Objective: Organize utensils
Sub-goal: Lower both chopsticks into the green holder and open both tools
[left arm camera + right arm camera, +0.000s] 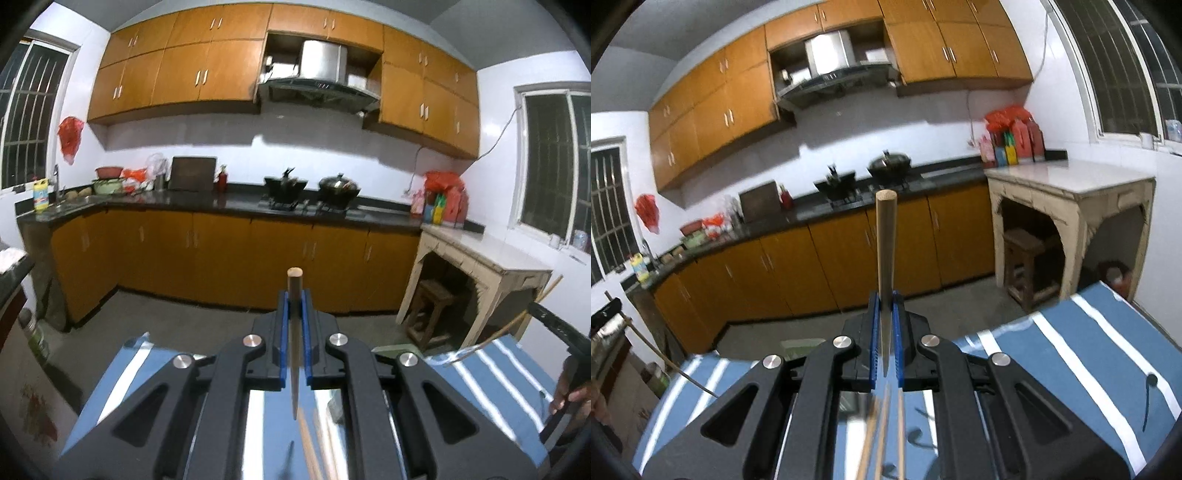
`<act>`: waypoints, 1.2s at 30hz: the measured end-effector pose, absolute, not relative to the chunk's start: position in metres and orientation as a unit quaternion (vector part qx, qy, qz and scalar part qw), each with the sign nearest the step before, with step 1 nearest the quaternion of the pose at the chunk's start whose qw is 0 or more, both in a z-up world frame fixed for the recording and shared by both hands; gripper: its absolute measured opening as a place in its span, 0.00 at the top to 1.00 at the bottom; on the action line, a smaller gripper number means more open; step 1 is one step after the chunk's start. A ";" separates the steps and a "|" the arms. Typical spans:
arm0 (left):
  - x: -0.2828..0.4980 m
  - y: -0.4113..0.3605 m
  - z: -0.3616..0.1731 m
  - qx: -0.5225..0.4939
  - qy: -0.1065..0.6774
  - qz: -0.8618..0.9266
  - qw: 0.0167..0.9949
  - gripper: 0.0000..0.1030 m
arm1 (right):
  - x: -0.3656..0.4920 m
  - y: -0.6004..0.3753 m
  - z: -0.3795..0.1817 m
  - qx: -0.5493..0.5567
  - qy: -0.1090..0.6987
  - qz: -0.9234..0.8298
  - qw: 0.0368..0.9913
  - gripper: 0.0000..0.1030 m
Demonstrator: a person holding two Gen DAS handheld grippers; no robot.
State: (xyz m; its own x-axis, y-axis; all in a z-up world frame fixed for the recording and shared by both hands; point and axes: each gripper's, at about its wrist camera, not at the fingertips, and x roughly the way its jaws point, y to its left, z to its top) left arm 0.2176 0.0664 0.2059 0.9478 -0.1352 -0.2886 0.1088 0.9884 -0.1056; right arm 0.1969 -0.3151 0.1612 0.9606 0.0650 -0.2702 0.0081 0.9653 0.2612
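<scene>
Chopsticks are held, one in each gripper. In the left wrist view a wooden chopstick is pinched between the blue pads of the left gripper, whose fingers are closed nearly all the way onto it. Its long axis is seen to run along the fingers, with the blunt end sticking out forward and upward past the fingertips and the thin tip trailing back under the camera. In the right wrist view a second chopstick is clamped the same way by the right gripper, its fingers pressed tight on the shaft, and more of its thick end is left standing clear ahead. Both sticks are thus carried off the surface, not resting on anything.

Below the grippers a table covered by a blue cloth with white stripes is seen, and further loose chopsticks lie blurred beneath the right gripper. Which hand is nearer any holder cannot be told, as no holder can be made out.

Beyond, a kitchen is shown: orange cabinets, a dark counter with two woks, a range hood and barred windows.
</scene>
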 end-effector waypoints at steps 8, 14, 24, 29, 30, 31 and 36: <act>0.225 0.033 0.253 -0.076 0.096 -0.097 0.988 0.93 | 0.202 -0.287 0.187 0.139 0.117 0.076 0.980 0.93; 0.241 0.006 0.237 -0.087 0.111 -0.114 0.983 0.93 | 0.218 -0.269 0.173 0.122 0.146 0.094 0.977 0.93; 0.274 -0.018 0.176 -0.088 0.140 -0.113 0.980 0.93 | 0.251 -0.252 0.131 0.112 0.206 0.091 0.968 0.93; 0.287 -0.022 0.152 -0.088 0.169 -0.110 0.976 0.92 | 0.254 -0.249 0.122 0.116 0.223 0.092 0.964 0.92; 0.288 -0.023 0.149 -0.088 0.174 -0.108 0.975 0.92 | 0.255 -0.248 0.122 0.118 0.223 0.093 0.963 0.92; 0.288 -0.020 0.147 -0.088 0.175 -0.106 0.975 0.90 | 0.254 -0.249 0.121 0.118 0.224 0.094 0.963 0.91; 0.282 -0.010 0.146 -0.087 0.173 -0.097 0.976 0.75 | 0.246 -0.256 0.123 0.122 0.217 0.085 0.965 0.71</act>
State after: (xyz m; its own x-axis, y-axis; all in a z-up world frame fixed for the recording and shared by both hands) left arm 0.2818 -0.0103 0.1461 0.9213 -0.2187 -0.3214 0.1582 0.9661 -0.2041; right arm 0.2464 -0.2558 0.1231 0.8915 0.2160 -0.3982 -0.1105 0.9562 0.2712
